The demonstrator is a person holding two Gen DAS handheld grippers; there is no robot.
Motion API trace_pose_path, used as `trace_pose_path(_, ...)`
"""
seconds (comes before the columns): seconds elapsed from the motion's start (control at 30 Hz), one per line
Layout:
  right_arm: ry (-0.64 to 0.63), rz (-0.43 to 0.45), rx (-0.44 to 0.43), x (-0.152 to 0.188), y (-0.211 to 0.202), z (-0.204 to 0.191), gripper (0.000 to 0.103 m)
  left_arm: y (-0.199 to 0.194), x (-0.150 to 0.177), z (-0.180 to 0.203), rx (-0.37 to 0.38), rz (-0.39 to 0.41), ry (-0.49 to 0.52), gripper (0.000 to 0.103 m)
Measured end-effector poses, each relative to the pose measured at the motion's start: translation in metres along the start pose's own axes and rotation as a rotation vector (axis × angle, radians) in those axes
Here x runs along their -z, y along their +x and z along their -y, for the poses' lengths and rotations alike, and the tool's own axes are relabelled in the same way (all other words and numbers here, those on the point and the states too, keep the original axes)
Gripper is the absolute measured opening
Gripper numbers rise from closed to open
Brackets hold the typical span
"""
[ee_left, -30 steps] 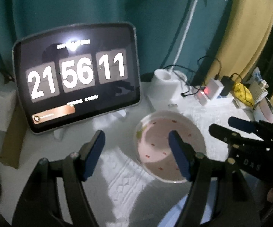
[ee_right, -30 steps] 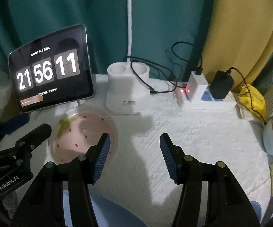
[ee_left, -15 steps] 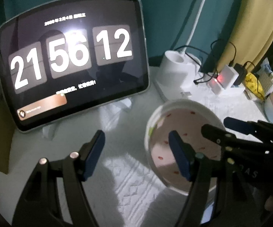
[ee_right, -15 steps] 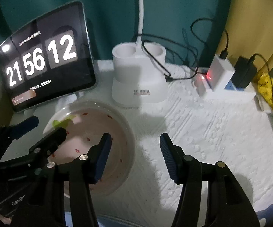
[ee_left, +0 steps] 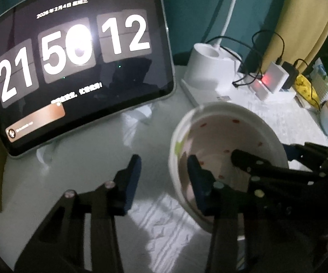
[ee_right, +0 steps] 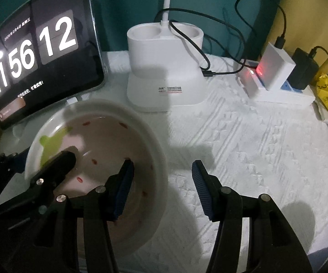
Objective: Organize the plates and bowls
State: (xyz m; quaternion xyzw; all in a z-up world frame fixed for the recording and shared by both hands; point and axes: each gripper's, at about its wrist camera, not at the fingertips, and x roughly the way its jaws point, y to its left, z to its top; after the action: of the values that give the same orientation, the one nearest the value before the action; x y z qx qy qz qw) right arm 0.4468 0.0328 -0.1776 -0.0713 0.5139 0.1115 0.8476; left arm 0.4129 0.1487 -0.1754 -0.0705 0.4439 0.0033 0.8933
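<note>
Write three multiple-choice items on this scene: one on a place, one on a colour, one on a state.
1. The white lamp base stands:
A) between the tablet and the power strip
B) right of the power strip
C) left of the tablet

2. The specks inside the bowl are:
A) blue
B) red
C) black

3. The right gripper is:
A) shut on a spoon
B) shut on nothing
C) open across the bowl's rim

Answers:
1. A, it sits between them along the back.
2. B, red dots mark the pink inside.
3. C, one finger is inside the bowl and one is outside.
</note>
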Motion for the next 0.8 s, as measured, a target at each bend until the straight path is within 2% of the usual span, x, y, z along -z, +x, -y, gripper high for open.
trace_pose_path(0.17,0.100,-0.033,-0.108,0.001,0.007,0.012,0.054,0.002,0.001,0.005,0.030,-0.002,0.010,0.029)
trace_pose_path(0.23,0.082,-0.017,-0.125,0.001,0.004,0.009,0.048,0.003,0.001,0.006,0.043,-0.005,0.014,0.027)
trace_pose_path(0.3,0.060,-0.007,-0.128,0.001,0.002,0.003,0.034,0.003,0.001,0.006,0.056,-0.004,0.017,0.024)
trace_pose_path(0.37,0.025,0.010,-0.116,0.002,0.000,-0.006,0.026,0.002,0.002,0.007,0.056,-0.001,0.023,0.018)
trace_pose_path(0.8,0.007,0.046,-0.080,0.009,-0.012,-0.020,0.022,0.000,0.004,-0.001,0.069,0.013,-0.013,0.017)
